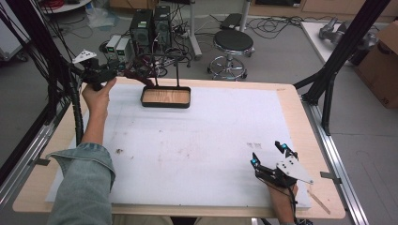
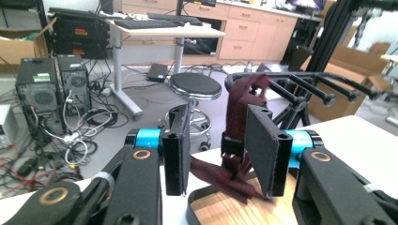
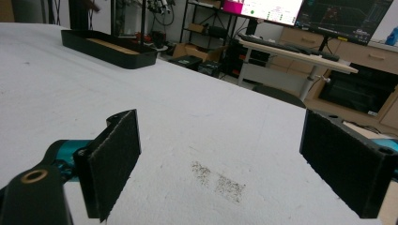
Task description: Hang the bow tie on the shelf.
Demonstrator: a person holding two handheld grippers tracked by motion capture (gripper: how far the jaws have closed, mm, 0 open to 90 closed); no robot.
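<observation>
Left hand-held gripper [image 2: 218,150] at rack [image 1: 165,70]: spread, straddling maroon strap [image 2: 241,105] for hanging. Right hand-held gripper [image 1: 271,154]: spread, idle on bench [image 1: 197,140], well apart from rack.

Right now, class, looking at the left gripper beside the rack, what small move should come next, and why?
Probably ease the left gripper forward and close it. Its jaws stand open around the dark red cloth that hangs from the rack over the tray, not yet gripping it. The right gripper rests open, far off.
</observation>
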